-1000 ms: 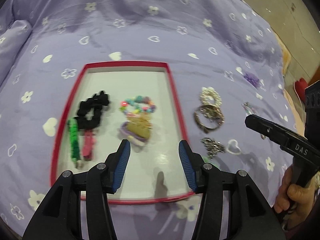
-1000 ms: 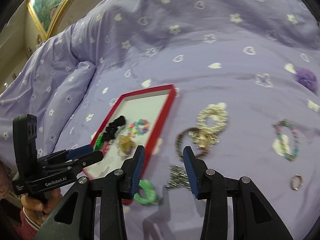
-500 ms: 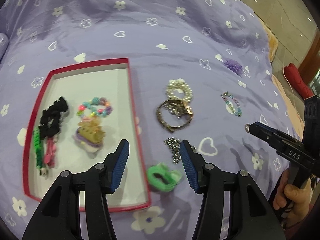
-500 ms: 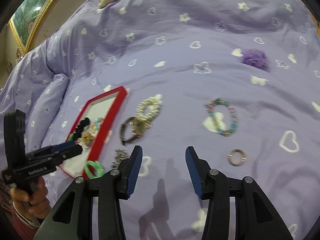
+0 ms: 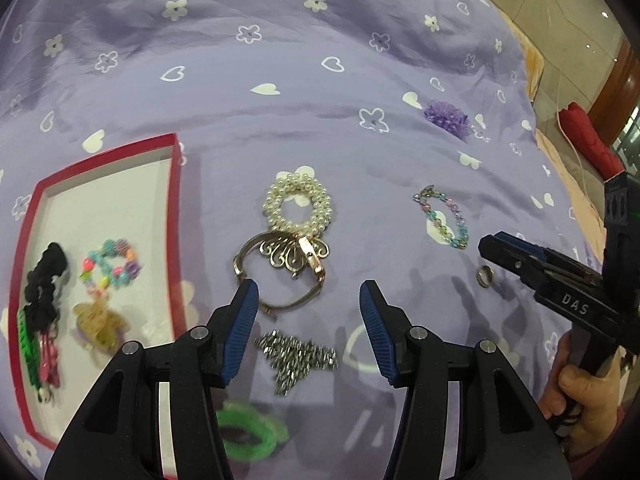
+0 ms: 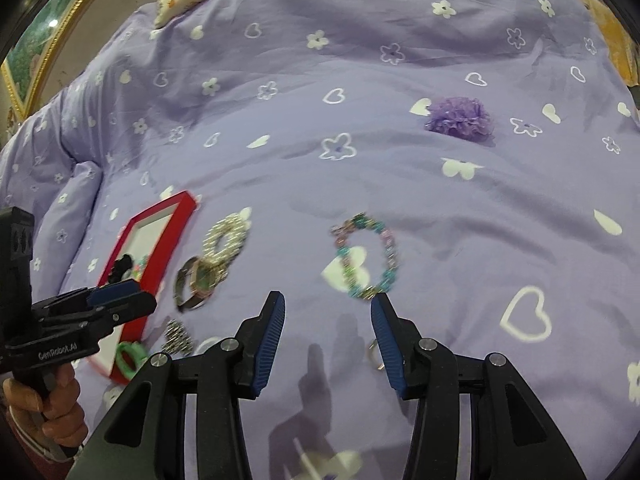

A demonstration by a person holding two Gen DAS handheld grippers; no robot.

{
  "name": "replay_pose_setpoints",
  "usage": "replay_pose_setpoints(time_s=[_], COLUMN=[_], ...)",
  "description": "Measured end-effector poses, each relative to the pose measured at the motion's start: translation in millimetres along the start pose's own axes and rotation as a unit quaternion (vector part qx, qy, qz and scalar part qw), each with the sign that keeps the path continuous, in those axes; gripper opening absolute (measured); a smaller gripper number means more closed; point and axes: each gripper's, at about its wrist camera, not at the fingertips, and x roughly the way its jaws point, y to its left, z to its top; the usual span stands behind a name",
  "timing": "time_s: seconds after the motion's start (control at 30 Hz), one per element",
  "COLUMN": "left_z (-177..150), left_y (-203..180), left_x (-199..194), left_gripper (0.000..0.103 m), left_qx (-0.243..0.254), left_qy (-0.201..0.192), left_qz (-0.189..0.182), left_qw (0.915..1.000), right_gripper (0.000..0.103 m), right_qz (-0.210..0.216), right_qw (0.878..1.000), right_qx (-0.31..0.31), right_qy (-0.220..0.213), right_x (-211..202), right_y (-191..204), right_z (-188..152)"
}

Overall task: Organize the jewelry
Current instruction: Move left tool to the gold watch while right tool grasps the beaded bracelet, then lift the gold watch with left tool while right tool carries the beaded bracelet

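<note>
I have both grippers tipped steeply down over the bed (image 5: 280, 60). My left gripper (image 5: 308, 320) hangs with its jaws apart and empty, above a silver chain (image 5: 296, 354) that lies between the blue pads without touching them. My right gripper (image 6: 328, 334) is likewise parted and holds nothing; a small ring (image 6: 374, 354) sits on the quilt just beside its right pad. A hand (image 5: 576, 392) grips the right tool's handle.

The red tray (image 5: 174, 216) lies to the left and carries a black scrunchie (image 5: 46, 280), a coloured bead bracelet (image 5: 112, 268) and a gold clip (image 5: 98, 320). Outside it lie a pearl bracelet (image 5: 298, 204) touching a gold bangle (image 5: 280, 268), a pastel bead bracelet (image 6: 366, 256), a green item (image 5: 248, 436), blurred, perhaps a hair clip, and a purple pompom (image 6: 460, 120) well apart.
</note>
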Motion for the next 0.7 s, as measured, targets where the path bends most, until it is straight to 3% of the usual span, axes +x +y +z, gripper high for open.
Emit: replay_pose_setpoints(time_s=[0.17, 0.27, 0.37, 0.47, 0.53, 0.57, 0.6, 0.7], left_z=[7, 10, 11, 10, 9, 8, 7, 3], left_y=[1, 0, 0, 2, 3, 3, 3, 3], left_x=[24, 35, 46, 51, 49, 47, 46, 38], left_gripper=[0.051, 0.039, 0.014, 0.01, 0.009, 0.008, 0.007, 0.007], left_qx=[-0.009, -0.01, -0.012, -0.018, -0.016, -0.015, -0.015, -0.007], left_qy=[0.018, 0.023, 0.032, 0.034, 0.03, 0.029, 0.028, 0.022], left_qz=[0.003, -0.001, -0.007, -0.011, -0.009, -0.008, -0.008, -0.006], left_qw=[0.9998, 0.9997, 0.9994, 0.9992, 0.9994, 0.9995, 0.9995, 0.9997], right_gripper=[0.047, 0.047, 0.047, 0.046, 0.033, 0.015, 0.008, 0.007], right_qz=[-0.012, -0.02, -0.027, -0.036, -0.043, -0.039, -0.035, -0.021], right_qw=[1.0, 1.0, 0.999, 0.999, 0.999, 0.999, 0.999, 0.999], right_qx=[-0.007, 0.003, 0.012, 0.005, -0.012, -0.012, -0.008, 0.001], right_qy=[0.008, 0.01, 0.02, 0.033, 0.03, 0.031, 0.032, 0.029], right_x=[14, 24, 38, 52, 52, 52, 52, 50], right_y=[-7, -16, -24, -23, -17, -17, -18, -19], right_z=[9, 13, 15, 11, 11, 11, 11, 10])
